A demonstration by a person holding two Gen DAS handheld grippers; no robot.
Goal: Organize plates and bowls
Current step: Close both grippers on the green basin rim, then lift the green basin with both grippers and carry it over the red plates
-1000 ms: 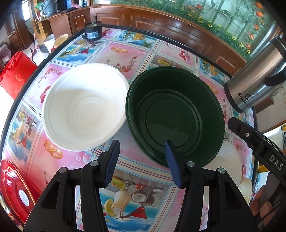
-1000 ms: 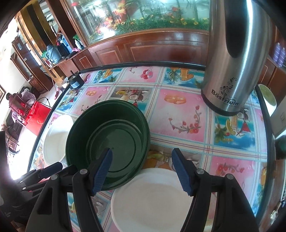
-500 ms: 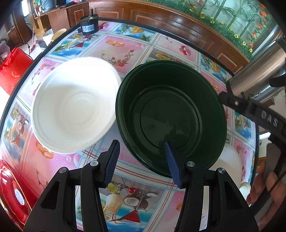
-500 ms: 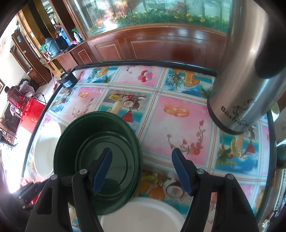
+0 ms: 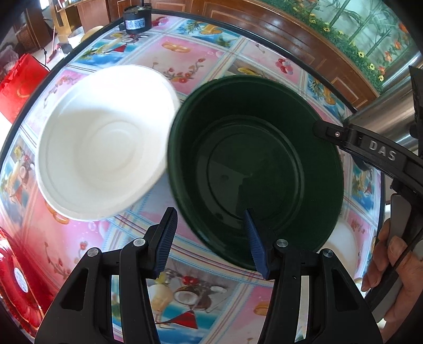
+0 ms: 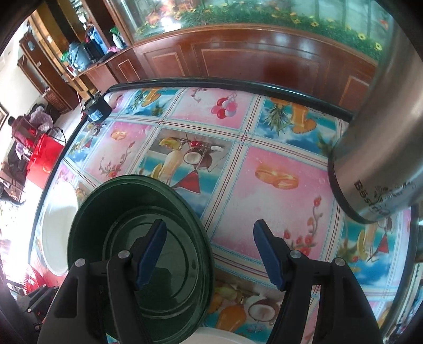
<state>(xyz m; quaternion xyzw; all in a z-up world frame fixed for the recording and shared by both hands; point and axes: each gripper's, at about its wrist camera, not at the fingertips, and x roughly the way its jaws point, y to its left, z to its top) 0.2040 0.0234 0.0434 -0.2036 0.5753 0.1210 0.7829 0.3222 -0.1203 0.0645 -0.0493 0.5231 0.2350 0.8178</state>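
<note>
The left gripper [image 5: 210, 238] points steeply down at the table [image 5: 185, 53] with its blue pads partly apart. The near rim of the green bowl [image 5: 253, 169] lies between them: the right pad sits over the inside of the bowl and the left pad stands outside it over the patterned cloth, and neither pad presses on the rim. To the left of this gripper, beyond its left finger, the white bowl [image 5: 105, 143] stands upright on the table, its edge just beside the green bowl; whether the two touch I cannot tell. A red tray [image 5: 13, 270] shows at the far left edge. Straight ahead, at the far rim of the table, is a small black device [image 5: 137, 19].

To the right, the right gripper [image 6: 208, 254] reaches over the far right rim of the green bowl [image 6: 127, 211]. Its jaws are closing, with the bowl's right wall between them: the left pad hangs inside the bowl, the right pad over the cloth outside, and neither touches the wall. A white plate [image 6: 230, 337] peeks out below this gripper, close to the green bowl. A steel kettle [image 6: 383, 132] stands ahead and to its right, well apart from the bowl. A hand [image 5: 391, 267] grips the right tool's handle.
</note>
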